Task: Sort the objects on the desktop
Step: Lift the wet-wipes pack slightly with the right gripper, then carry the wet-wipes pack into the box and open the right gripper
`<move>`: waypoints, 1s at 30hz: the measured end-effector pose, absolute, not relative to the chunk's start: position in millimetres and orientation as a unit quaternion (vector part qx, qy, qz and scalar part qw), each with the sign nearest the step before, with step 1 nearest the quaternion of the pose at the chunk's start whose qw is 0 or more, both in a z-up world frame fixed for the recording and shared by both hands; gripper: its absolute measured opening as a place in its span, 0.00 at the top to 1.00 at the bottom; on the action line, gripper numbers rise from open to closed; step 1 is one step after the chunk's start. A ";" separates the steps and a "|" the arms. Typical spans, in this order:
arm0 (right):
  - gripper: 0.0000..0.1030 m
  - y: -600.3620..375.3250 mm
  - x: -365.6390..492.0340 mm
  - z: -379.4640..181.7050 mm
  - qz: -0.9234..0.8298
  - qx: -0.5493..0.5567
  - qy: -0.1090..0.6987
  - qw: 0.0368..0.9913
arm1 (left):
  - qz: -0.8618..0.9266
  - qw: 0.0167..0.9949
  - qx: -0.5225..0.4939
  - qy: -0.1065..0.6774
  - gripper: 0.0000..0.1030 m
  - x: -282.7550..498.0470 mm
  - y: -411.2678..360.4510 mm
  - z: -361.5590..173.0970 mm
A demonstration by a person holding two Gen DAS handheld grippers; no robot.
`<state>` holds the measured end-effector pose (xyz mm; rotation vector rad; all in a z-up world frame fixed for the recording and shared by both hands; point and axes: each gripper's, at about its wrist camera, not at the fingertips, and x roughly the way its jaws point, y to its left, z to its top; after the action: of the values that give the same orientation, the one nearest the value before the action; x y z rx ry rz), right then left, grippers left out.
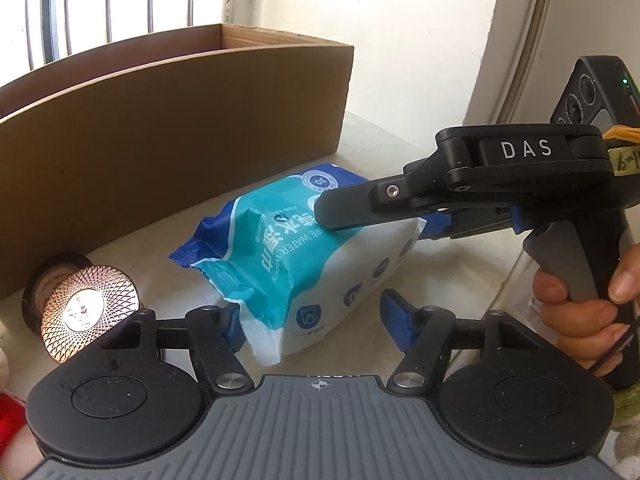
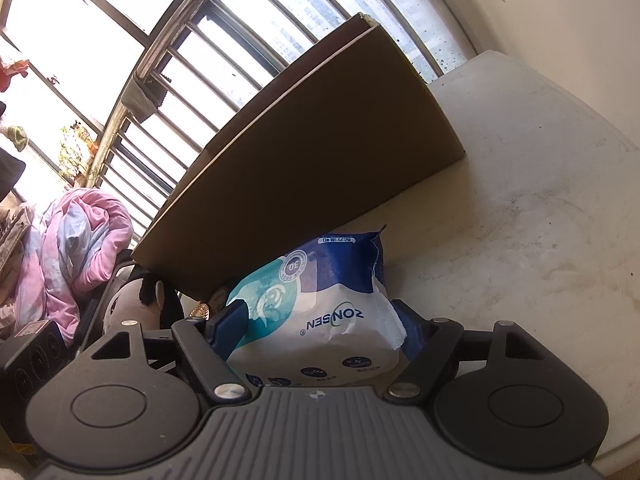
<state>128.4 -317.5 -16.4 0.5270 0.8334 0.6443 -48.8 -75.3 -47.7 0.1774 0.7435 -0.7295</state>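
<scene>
Wet-wipes pack (image 1: 316, 264), blue, teal and white, lies on the pale table (image 1: 384, 136) just in front of a brown cardboard box (image 1: 168, 128). In the left wrist view, the left gripper (image 1: 316, 320) straddles the pack's near end: its left blue pad touches the wrapper, while a gap shows at the right pad, so the jaws stand apart around the pack without a clear pinch. The right gripper (image 1: 384, 216) reaches in from the right, one black finger lying across the pack's top, a hand (image 1: 580, 304) on its handle. A copper-coloured patterned round lid (image 1: 90, 308) sits left of the pack.

In the right wrist view, the right gripper (image 2: 316, 328) has the pack (image 2: 320, 308) between its blue pads, which touch both sides; the jaws pinch it. The box (image 2: 304, 168) rises just behind, with pink bedding (image 2: 76, 240) at far left.
</scene>
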 end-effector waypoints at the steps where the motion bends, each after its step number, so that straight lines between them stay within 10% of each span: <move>1: 0.25 -315.4 127.3 -14.4 0.302 0.246 0.391 0.834 | -0.347 0.864 0.084 0.355 0.39 -48.3 -74.8 -47.2; 30: 0.26 -296.5 138.3 114.2 0.354 0.200 0.266 0.874 | -0.332 0.909 0.090 0.234 0.40 -57.0 -58.8 56.7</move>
<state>138.3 -296.5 114.2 0.4168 0.5555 0.7387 -57.0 -58.8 56.7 0.1856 0.4827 -0.6839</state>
